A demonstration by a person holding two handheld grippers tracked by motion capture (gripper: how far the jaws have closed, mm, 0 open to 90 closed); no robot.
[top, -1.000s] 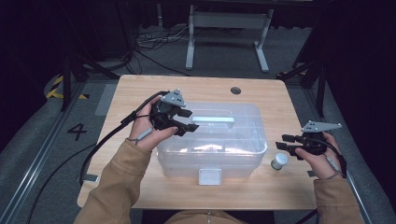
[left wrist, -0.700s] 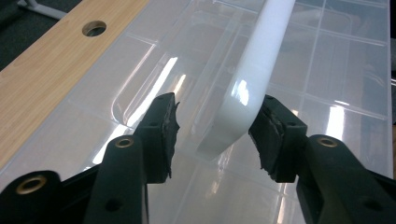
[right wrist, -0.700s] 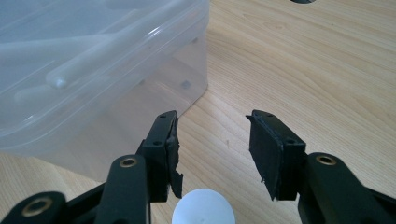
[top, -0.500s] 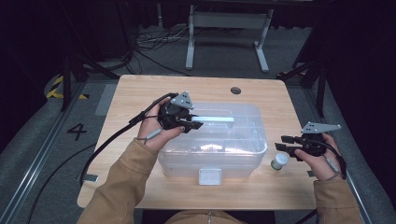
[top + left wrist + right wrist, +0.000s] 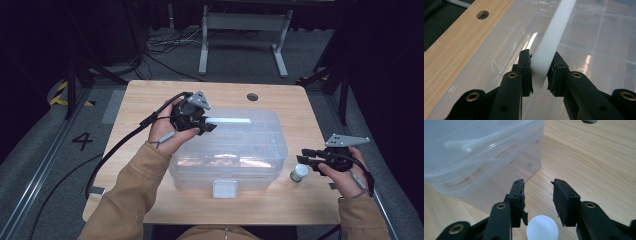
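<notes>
A clear plastic box (image 5: 250, 150) with its lid on stands in the middle of the wooden table (image 5: 150, 100). A white bar handle (image 5: 230, 121) lies along the lid's far side. My left gripper (image 5: 207, 125) is at the handle's left end, and in the left gripper view its jaws (image 5: 540, 72) press on both sides of the white handle (image 5: 556, 27). My right gripper (image 5: 305, 156) is open to the right of the box, just above a small white-capped bottle (image 5: 299, 173). In the right gripper view the round cap (image 5: 542, 228) lies below the spread jaws (image 5: 539, 195).
A white latch (image 5: 224, 189) sits on the box's front wall. A round cable hole (image 5: 252, 96) is in the table behind the box. The box corner (image 5: 474, 157) is close on the right gripper's left side. Cables trail off the table's left edge.
My left gripper has shifted slightly right and away from me along the lid onto the handle's end. The right gripper has barely moved.
</notes>
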